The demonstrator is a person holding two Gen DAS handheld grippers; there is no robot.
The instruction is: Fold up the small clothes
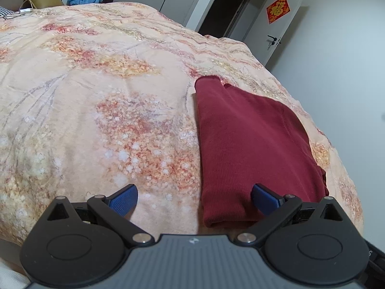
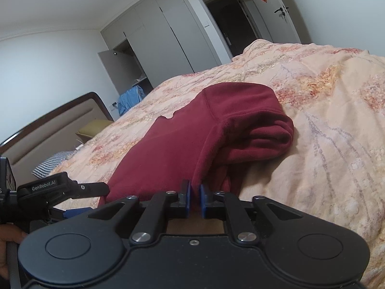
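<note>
From the left wrist view, the dark red garment point(image 1: 250, 144) lies already folded into a long, narrow shape on the flowered bedspread point(image 1: 96, 96), toward the bed's right side, its far end near where the cover rolls off toward the wall. The left gripper point(image 1: 195, 198) hovers over its near left corner with the fingers point(image 1: 125, 198) spread wide apart and nothing between them; one blue finger is over bare bedspread, the other over the cloth. To me this looks like a late step: the lengthwise folds are done, and a last fold across the length is probably next. For that, this gripper needs to close on the near hem. There is plenty of open bedspread to the left and ahead, much less to the right. From the right wrist view, the right gripper point(image 2: 195, 201) has its fingers nearly together, pinching a raised flap of the red cloth point(image 2: 192, 132) at the near right corner; the fabric rises tent-like from the pinch toward a thick rolled fold further back. The left gripper point(image 2: 72, 190) shows low at the left, level with the near hem. I judge that both corners should be carried forward together, kept level so the layers do not slide apart. The headboard point(image 2: 60, 122) and wardrobe point(image 2: 168, 36) stand well away, so the path over the bed is free.
</note>
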